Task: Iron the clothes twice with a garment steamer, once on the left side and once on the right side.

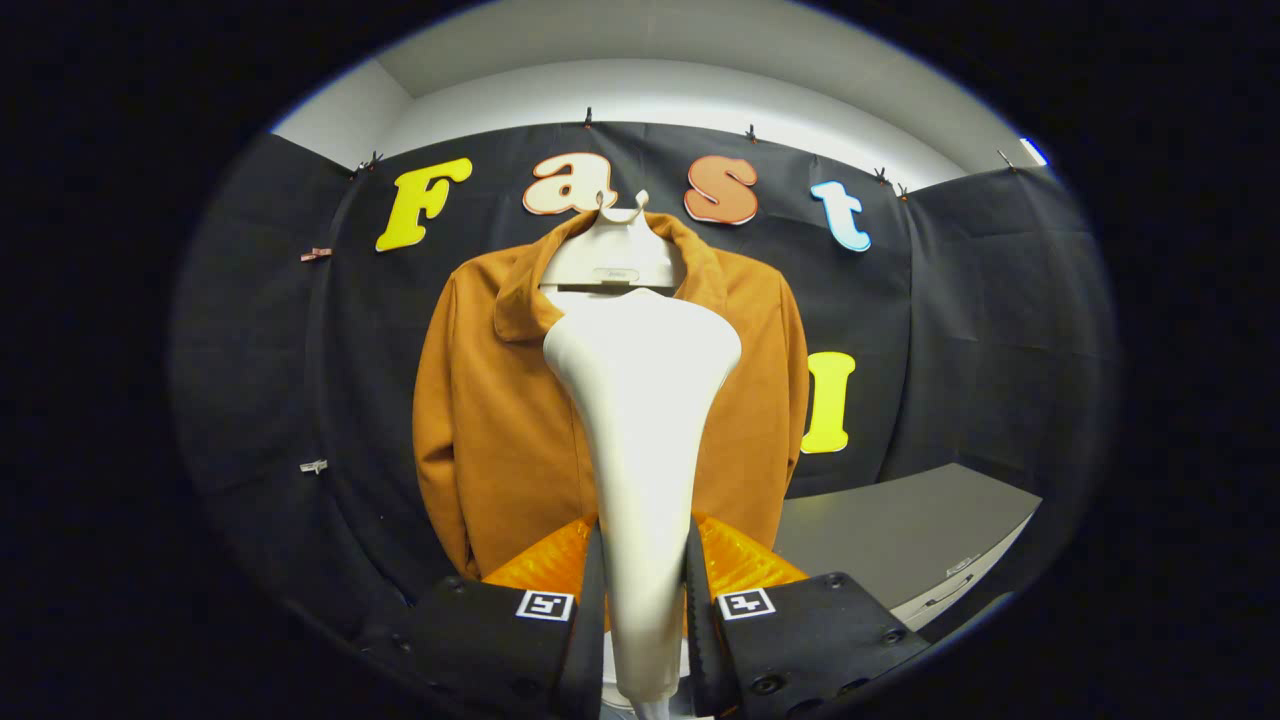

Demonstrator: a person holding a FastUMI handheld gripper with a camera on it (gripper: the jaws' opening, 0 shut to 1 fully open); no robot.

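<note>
I've got the gripper (645, 590) clamped on the garment steamer (640, 420), both fingers pressing the narrow handle from either side, so jaws pinching it tight, not spread. Steamer stands upright between the fingers w/ its wide head up top, facing fwd toward the jacket (500, 420). Makes sense: held by the slim part so the head can sweep the cloth.

Jacket is brown-orange, collared, hanging on a pale hanger (612, 255) straight ahead beyond the fingers, front open (I think, steamer blocks the middle). Hung flat against the wall so both halves are reachable. Steamer head sits roughly at centre/chest height, can't tell if it touches fabric. Judging by that, neither left nor right pass looks underway yet; next move prob. shift to one side.

Room: black cloth wall (960, 330) clipped along the top, white wall above. Grey table (900, 530) to the right of the jacket, lower down, something flat at its near edge (too small to tell).
</note>
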